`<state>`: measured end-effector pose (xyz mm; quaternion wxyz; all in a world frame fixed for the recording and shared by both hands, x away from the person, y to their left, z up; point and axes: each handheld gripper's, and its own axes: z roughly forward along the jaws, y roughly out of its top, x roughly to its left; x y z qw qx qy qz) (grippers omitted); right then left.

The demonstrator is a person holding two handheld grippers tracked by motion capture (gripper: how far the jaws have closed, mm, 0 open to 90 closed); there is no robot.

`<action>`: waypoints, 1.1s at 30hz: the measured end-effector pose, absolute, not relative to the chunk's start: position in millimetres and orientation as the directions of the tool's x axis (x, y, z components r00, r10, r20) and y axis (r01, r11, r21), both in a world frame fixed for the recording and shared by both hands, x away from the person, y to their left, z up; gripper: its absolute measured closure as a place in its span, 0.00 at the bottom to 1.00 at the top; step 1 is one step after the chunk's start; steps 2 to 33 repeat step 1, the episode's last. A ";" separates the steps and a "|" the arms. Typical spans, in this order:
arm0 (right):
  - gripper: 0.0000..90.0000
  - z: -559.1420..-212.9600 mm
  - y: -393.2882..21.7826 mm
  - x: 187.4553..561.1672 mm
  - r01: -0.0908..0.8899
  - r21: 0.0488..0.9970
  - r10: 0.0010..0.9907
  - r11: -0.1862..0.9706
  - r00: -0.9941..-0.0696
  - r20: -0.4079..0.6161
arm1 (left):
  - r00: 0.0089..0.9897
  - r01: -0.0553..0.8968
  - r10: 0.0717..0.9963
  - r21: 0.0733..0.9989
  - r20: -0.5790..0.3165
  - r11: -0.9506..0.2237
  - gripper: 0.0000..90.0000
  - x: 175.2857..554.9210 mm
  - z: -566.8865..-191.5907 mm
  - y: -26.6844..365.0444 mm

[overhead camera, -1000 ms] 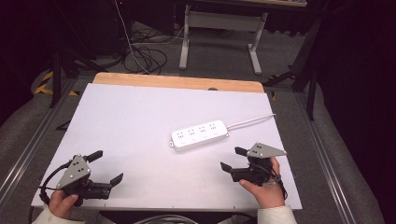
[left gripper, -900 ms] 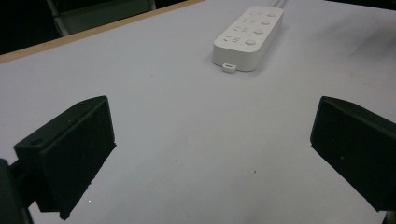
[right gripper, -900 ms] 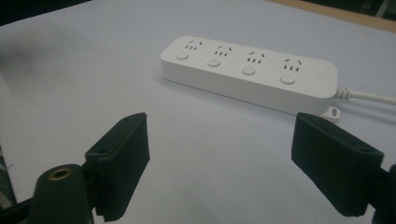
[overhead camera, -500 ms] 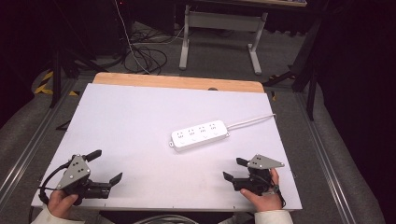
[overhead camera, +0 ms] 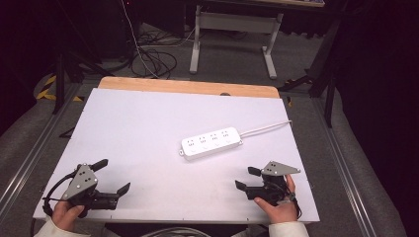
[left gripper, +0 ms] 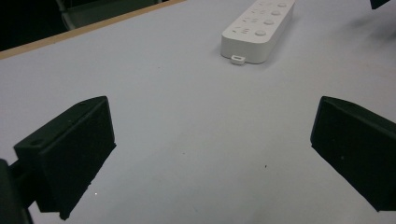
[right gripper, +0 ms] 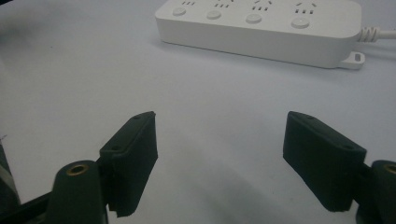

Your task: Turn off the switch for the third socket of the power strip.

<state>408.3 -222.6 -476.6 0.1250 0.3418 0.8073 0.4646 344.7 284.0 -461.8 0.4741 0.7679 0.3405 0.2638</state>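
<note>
At the near left corner of the white worktop (overhead camera: 148, 128) I held the left gripper (overhead camera: 111, 175), jaws spread and empty. The long white plastic power strip (overhead camera: 211, 142) lay right of centre, its long axis running left to right, cord trailing right. My right gripper (overhead camera: 247, 178), jaws also spread, sat nearer, just short of it, with open room all round.

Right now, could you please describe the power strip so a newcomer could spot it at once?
Start at the white table. Right of its centre lies a white power strip with a row of four outlets and buttons, its cable trailing toward the right edge. It is the one white object there; both grippers are black.
</note>
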 end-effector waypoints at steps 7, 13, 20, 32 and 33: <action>0.29 -476.5 -222.4 408.1 0.431 0.836 0.668 0.339 -0.736 0.108 | 0.629 0.272 0.773 0.909 0.081 -0.317 0.00 344.8 -461.9 284.2; 0.29 -476.5 -222.4 408.1 0.431 0.836 0.668 0.339 -0.736 0.108 | 0.629 0.272 0.773 0.909 0.081 -0.317 0.00 344.8 -461.9 284.2; 0.29 -476.5 -222.4 408.1 0.431 0.836 0.668 0.339 -0.736 0.108 | 0.629 0.272 0.773 0.909 0.081 -0.317 0.00 344.8 -461.9 284.2; 0.29 -476.5 -222.4 408.1 0.431 0.836 0.668 0.339 -0.736 0.108 | 0.629 0.272 0.773 0.909 0.081 -0.317 0.00 344.8 -461.9 284.2; 0.29 -476.5 -222.4 408.1 0.431 0.836 0.668 0.339 -0.736 0.108 | 0.629 0.272 0.773 0.909 0.081 -0.317 0.00 344.8 -461.9 284.2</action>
